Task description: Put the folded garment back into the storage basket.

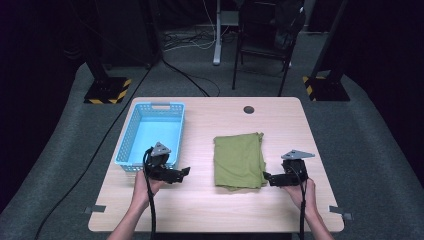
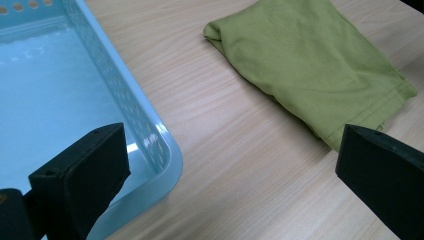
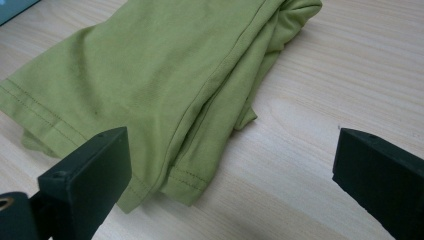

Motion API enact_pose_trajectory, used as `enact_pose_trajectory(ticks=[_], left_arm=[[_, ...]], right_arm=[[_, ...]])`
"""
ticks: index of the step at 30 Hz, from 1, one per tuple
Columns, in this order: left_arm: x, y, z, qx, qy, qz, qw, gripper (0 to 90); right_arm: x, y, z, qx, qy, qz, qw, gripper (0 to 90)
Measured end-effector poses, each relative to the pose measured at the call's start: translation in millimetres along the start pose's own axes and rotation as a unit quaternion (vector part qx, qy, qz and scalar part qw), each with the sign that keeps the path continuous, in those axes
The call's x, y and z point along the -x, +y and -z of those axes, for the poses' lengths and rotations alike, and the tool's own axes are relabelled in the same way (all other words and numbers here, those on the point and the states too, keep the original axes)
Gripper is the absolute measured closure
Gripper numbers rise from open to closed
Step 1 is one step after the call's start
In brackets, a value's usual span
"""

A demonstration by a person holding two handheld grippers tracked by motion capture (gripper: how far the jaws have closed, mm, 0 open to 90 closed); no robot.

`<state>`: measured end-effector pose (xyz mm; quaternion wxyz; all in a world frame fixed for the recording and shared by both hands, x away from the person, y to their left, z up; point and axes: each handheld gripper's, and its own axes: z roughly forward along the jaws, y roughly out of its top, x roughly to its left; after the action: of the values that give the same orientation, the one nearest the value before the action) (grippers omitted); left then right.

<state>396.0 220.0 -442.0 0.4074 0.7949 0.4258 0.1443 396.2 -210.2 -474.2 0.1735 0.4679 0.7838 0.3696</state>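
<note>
Cloth: a folded olive-green fabric piece [image 1: 239,160] lies flat on the bench, right of centre and toward the near half; its stitched hem edges face the near side, and the folded layers bunch along its right edge.
Cloth in the gripper views: in the right gripper view the hemmed near corner [image 3: 150,100] lies between the jaws' line of sight and nearer the left-hand jaw; in the left gripper view the cloth [image 2: 310,60] lies farther off, beyond bare wood.
Right gripper: the black two-jaw tool [image 1: 268,177] sits just beside the cloth's near right corner, pointing left at it; whether it touches the fabric cannot be told. Its jaws stand wide apart and hold nothing.
Left gripper: the black two-jaw tool [image 1: 186,171] hovers at the near right corner of the basket, pointing right toward the cloth, apart from it. Its jaws are spread wide and hold nothing.
Basket: a light blue perforated plastic basket [image 1: 131,131] stands on the left half of the bench, left of the cloth.
Bench: a pale wood-grain top [image 1: 280,120] with a round dark grommet [image 1: 248,109] near its far edge.
</note>
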Motion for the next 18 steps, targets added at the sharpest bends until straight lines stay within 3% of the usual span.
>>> enact_pose_trajectory(ticks=[18], left_arm=[[4.3, 14.9, -18.1, -0.002, -0.004, -0.005, 1.0, 0.4]], right_arm=[[-1.6, 3.5, -6.7, -0.005, 0.002, 0.003, 1.0, 1.4]])
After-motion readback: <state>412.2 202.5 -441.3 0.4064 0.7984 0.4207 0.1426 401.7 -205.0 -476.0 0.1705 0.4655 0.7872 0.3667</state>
